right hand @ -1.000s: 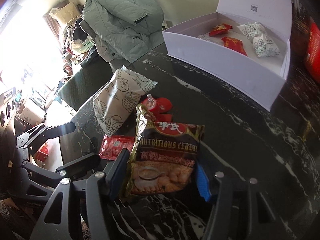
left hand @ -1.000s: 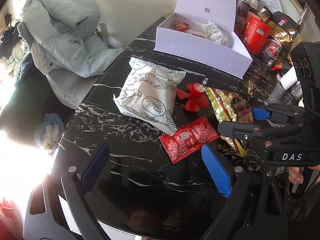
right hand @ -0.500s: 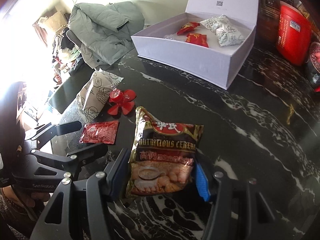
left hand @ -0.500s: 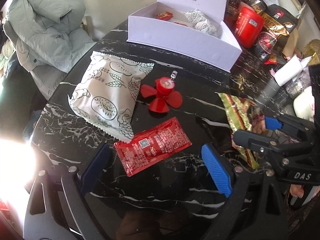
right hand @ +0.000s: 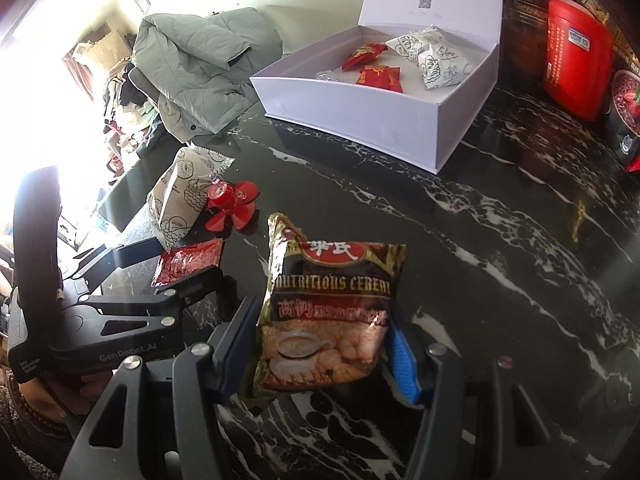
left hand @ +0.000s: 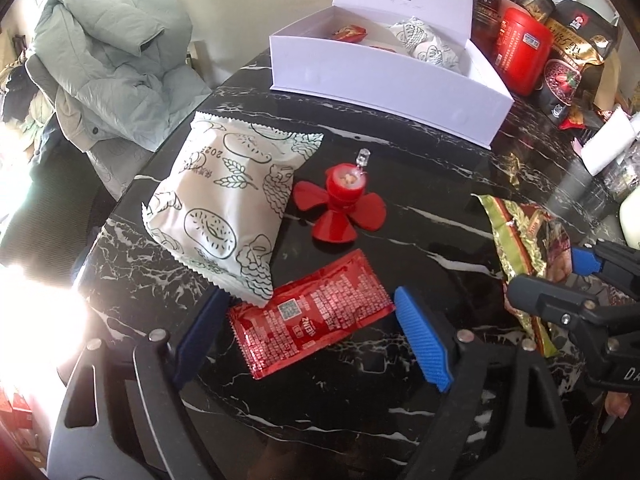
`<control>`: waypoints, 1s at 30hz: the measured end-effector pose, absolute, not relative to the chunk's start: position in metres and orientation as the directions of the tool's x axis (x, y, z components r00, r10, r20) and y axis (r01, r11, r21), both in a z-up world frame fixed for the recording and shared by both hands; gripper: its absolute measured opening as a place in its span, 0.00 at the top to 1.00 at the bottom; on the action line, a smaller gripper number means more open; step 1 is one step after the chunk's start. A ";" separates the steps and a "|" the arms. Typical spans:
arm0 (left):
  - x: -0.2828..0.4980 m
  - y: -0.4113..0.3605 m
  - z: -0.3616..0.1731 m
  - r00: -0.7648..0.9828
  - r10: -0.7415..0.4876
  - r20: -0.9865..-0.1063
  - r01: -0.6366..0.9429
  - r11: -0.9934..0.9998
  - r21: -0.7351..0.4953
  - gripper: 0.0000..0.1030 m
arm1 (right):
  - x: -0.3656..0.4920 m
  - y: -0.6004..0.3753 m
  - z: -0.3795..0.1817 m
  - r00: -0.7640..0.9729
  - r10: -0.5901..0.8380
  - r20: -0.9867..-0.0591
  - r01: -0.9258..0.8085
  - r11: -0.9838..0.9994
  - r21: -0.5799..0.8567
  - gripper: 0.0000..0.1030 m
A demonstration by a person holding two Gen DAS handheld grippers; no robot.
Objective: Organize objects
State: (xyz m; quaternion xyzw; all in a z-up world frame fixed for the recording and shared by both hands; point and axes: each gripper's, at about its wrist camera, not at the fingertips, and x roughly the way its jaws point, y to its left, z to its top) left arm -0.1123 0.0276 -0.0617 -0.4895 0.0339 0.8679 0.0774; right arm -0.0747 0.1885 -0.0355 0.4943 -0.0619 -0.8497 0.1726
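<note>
On the black marble table [left hand: 432, 208], the open white box [right hand: 360, 116] holds two white printed pastry bags [right hand: 436, 62] and red packets [right hand: 378, 76]. The right gripper [right hand: 320, 354] pinches a glossy brown-and-gold "Nutritious Cereal" packet [right hand: 332, 312]. The left gripper [left hand: 308, 332], fingers spread wide, straddles a flat red sachet [left hand: 308, 316].

Black left gripper [left hand: 308, 338], blue ribbed pads [left hand: 420, 338], silver screws, possibly "GenRobot.AI" lettering.

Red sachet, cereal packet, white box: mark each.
red sachet [left hand: 310, 316], left wrist view, middle of its printed face
cereal packet [right hand: 330, 314], right wrist view, front panel
white box [right hand: 360, 110], right wrist view, near outer wall
</note>
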 end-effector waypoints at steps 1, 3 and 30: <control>-0.112 0.027 -0.061 -0.512 0.103 -0.853 -0.170 -0.985 -0.017 0.22 | -0.075 0.188 -0.036 -0.452 -0.355 -0.819 0.233 -0.933 0.275 0.41; -0.111 0.025 -0.060 -0.514 0.105 -0.851 -0.171 -0.985 -0.018 0.26 | -0.075 0.189 -0.035 -0.452 -0.355 -0.818 0.233 -0.933 0.275 0.41; -0.085 0.019 -0.048 -0.467 0.204 -0.860 -0.225 -0.968 -0.108 0.35 | -0.059 0.174 -0.030 -0.456 -0.364 -0.812 0.305 -0.921 0.242 0.48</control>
